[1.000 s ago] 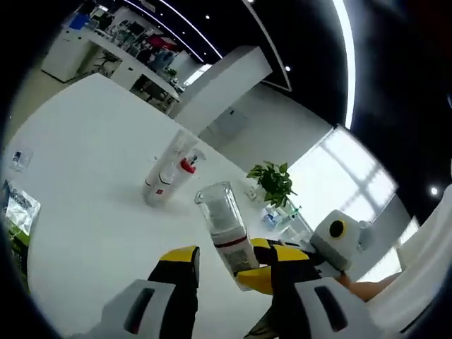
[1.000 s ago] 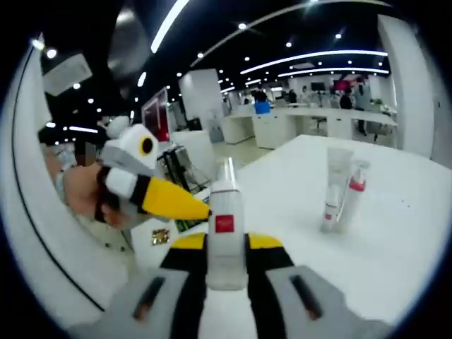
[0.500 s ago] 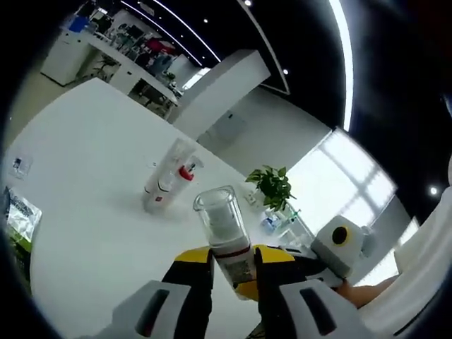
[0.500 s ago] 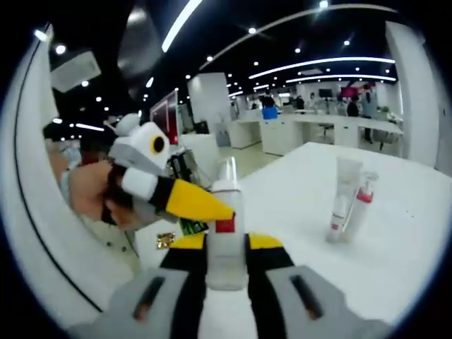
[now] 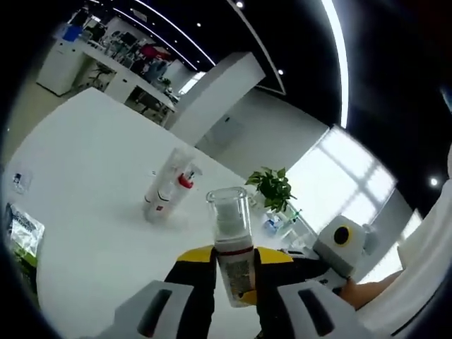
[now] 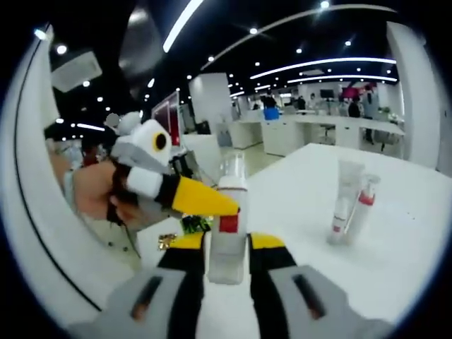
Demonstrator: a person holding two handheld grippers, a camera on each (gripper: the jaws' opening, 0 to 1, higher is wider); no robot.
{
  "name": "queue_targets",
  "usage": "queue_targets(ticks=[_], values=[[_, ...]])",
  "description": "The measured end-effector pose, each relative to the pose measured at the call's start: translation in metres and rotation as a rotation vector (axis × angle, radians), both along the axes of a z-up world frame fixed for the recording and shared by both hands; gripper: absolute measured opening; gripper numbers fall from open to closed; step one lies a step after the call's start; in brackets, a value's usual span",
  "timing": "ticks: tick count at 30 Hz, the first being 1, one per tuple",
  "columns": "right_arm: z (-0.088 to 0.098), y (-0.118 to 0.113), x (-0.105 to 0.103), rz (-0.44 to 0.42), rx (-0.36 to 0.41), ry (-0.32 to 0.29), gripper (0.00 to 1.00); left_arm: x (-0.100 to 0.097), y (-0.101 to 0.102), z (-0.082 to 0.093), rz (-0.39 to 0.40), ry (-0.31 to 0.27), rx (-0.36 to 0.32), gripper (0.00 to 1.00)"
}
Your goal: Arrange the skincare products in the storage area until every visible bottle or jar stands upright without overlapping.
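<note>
Bottle (image 5: 232,244) sits right between both claws, held up off the white table (image 5: 85,183)! The left gripper (image 5: 232,282) pinches its labelled lower body, and the right gripper (image 6: 226,258) is clamped on it too. Looks light, rigid and slick: clear cap, white plastic, red label. Best held low on the body, not the cap. Beyond the jaws, two slim tubes (image 5: 166,191) stand leaning together.

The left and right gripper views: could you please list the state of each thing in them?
Pump bottle: held upright between both grippers' jaws.
Left gripper: shut on the bottle.
Right gripper: shut on the bottle.
Two tubes: standing on the table, touching.
Plant: upright.
</note>
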State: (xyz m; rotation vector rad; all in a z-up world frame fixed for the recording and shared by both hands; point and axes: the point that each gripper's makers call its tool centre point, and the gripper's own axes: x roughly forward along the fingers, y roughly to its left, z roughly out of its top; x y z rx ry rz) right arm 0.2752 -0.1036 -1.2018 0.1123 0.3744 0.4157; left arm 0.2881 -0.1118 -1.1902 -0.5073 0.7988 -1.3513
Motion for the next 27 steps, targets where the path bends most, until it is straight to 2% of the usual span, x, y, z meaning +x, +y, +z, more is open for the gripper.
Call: queue_targets(ticks=[9,11,13,15,17,20,21,23,27], values=[[0.012,-0.007,-0.008,0.023,0.034,-0.005,0.26,0.008,0.004,0.006,-0.049,-0.111,-0.004,0.2],[0.018,-0.01,-0.008,0.02,0.06,-0.011,0.26,0.003,0.004,0.006,-0.102,-0.164,0.005,0.2],[0.03,-0.015,-0.006,0.012,0.119,-0.021,0.26,-0.002,0.004,0.004,-0.144,-0.212,0.018,0.2],[0.039,-0.016,-0.003,0.016,0.158,-0.023,0.26,-0.005,0.004,0.002,-0.165,-0.234,0.029,0.2],[0.047,-0.016,0.001,0.024,0.191,-0.03,0.27,-0.009,0.003,0.001,-0.199,-0.29,0.029,0.2],[0.05,-0.013,0.005,0.055,0.199,-0.015,0.28,-0.014,0.001,0.0,-0.228,-0.331,0.032,0.2],[0.052,-0.012,0.006,0.064,0.191,-0.021,0.28,-0.016,0.0,0.0,-0.252,-0.368,0.031,0.2],[0.053,-0.01,0.005,0.082,0.182,-0.024,0.28,-0.02,-0.001,0.001,-0.288,-0.406,0.021,0.2],[0.048,-0.007,0.001,0.129,0.134,-0.008,0.27,-0.026,0.0,0.001,-0.346,-0.452,0.008,0.2]])
